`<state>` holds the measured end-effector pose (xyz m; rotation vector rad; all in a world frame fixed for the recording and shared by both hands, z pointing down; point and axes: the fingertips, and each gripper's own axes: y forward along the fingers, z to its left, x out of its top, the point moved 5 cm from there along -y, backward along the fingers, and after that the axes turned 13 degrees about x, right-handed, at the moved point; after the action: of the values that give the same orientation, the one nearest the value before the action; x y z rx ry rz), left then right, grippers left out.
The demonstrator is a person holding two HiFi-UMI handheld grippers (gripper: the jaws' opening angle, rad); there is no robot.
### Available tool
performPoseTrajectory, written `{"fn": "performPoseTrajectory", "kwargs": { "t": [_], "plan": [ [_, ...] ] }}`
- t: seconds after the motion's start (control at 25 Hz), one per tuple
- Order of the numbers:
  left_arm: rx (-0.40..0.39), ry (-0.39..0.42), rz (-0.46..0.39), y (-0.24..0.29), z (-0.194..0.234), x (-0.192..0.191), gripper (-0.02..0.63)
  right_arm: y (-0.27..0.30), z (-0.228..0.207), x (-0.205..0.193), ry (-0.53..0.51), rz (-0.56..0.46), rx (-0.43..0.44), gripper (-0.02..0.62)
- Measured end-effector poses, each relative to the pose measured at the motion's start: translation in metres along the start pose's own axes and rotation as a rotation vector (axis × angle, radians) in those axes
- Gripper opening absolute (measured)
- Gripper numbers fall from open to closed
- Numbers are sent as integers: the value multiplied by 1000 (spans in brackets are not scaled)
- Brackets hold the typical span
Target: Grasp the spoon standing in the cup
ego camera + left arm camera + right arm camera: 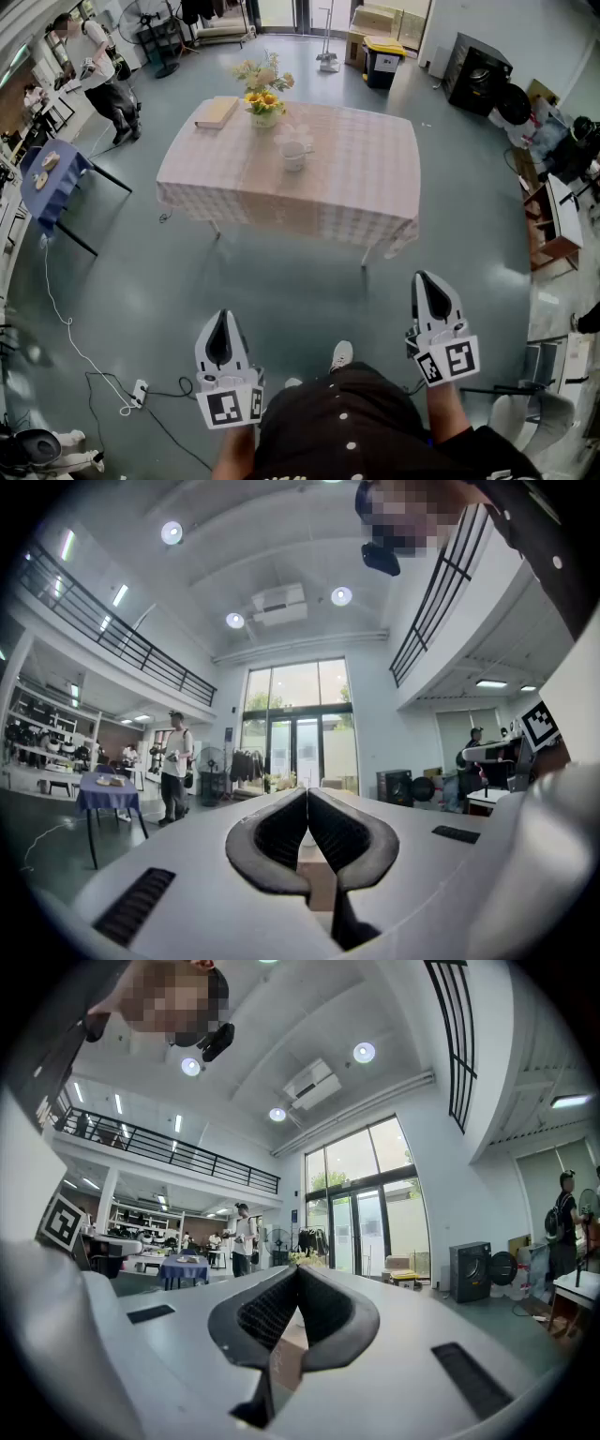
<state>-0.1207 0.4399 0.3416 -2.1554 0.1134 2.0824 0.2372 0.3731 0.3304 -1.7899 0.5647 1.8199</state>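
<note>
While left gripper (222, 317) and right gripper (425, 278) hover near, fingers together, empty | cup (294, 156) sits on far desk (361, 183) | risk: arriving shut, they may topple it.

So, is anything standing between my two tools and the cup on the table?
Nothing visible does. Only floor lies between the left tool, the right tool and the table. The cup stands near the table's middle; the flowers and the book are behind it, on the far side.
</note>
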Motion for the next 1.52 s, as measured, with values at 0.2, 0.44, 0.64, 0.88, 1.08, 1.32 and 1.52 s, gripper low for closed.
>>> {"fn": "performPoseTrajectory", "kwargs": {
  "t": [0.2,0.44,0.64,0.88,1.08,1.32,1.52],
  "plan": [
    [-1,1,1,-1,-1,0,18,0,2,-1,1,3,7,-2],
    [-5,1,1,2,-3,2,18,2,0,3,14,-17,11,-2],
    [-5,1,-1,2,-2,3,18,3,2,6,31,-47,28,-2],
    [-2,3,0,0,-6,2,18,2,3,3,20,-46,54,15],
    [0,3,1,4,-8,1,18,6,0,2,31,-41,72,63],
    [4,6,6,4,-10,0,18,8,-1,1,43,-44,93,112],
    [6,9,8,3,-12,-2,18,9,-2,-1,56,-49,103,175]
  ]
}}
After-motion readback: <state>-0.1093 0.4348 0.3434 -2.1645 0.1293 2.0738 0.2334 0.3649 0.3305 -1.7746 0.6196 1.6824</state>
